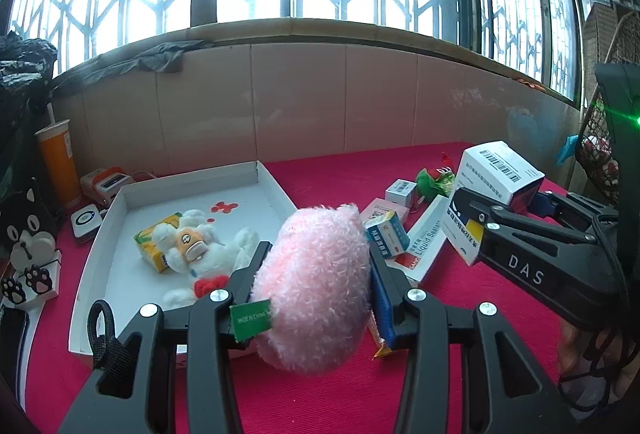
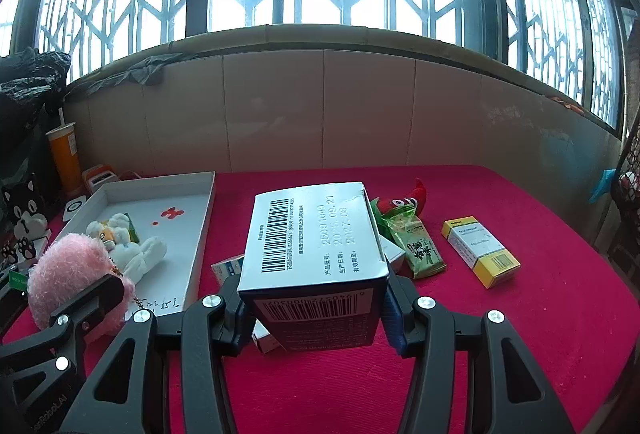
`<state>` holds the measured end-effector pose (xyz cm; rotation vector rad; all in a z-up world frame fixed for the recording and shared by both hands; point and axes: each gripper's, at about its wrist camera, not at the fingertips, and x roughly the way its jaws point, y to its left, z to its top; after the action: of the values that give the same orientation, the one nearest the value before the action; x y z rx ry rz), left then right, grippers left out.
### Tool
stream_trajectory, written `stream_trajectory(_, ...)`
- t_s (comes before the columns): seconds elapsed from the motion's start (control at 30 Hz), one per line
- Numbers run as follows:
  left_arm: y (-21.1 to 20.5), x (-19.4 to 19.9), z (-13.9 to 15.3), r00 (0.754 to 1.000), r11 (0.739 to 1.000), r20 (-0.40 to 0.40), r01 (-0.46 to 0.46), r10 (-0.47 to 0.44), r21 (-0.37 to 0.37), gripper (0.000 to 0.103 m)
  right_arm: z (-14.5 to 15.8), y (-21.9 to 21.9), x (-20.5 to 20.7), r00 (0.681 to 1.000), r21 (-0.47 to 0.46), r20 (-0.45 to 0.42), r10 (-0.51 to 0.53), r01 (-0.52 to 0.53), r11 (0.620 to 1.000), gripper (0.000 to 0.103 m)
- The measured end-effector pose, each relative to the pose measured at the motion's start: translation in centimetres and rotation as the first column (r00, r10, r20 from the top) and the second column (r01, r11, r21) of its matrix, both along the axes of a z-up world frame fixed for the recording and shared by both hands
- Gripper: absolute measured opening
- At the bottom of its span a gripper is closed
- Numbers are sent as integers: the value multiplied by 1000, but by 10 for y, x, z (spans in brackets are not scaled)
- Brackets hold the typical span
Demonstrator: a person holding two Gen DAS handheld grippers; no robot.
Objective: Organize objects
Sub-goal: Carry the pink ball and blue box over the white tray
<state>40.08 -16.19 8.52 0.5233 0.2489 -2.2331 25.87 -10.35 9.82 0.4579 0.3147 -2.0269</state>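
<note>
Barred windows fill the upper half of both views, above a tiled sill wall and a table covered in red cloth (image 2: 500,334).

Seen from the left wrist camera, the left gripper (image 1: 316,262) is clenched on a pink plush toy (image 1: 316,282), its two fingers pressing the fluffy body from either side; a green tag hangs from the toy at about 8 o'clock. At 10 o'clock from the toy lies a white tray (image 1: 100,246), open-topped, and inside it rest a white plush animal (image 1: 204,254) and, touching it at 9 o'clock, a yellow-green carton (image 1: 152,242). A small blue-and-white box (image 1: 386,234) sits just beside the toy at 2 o'clock, and next to that lies a long white box printed "Liquid Sealant" (image 1: 426,250).

Through the right wrist camera, the right gripper (image 2: 314,298) grasps a white barcode box (image 2: 316,234), held upright between the fingers with its dark lower face toward the lens. The same box shows in the left view at 2 o'clock, raised above the cloth. Behind it on the table, at 1 o'clock, lie a red and green plush (image 2: 404,202) and a green snack packet (image 2: 420,246). Farther toward 3 o'clock, apart from them, lies a white and yellow box (image 2: 482,252).

Along the left table edge, at 9 to 10 o'clock, stand an orange cup (image 2: 64,158) with a straw and a black cat figure (image 2: 24,210).
</note>
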Motion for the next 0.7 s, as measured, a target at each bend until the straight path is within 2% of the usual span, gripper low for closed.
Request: stream_trajectory(0.7, -24, 33, 8, 992, 993, -49, -118, 118, 1, 44, 5, -21, 35, 994, 26, -69, 88, -87, 996, 56)
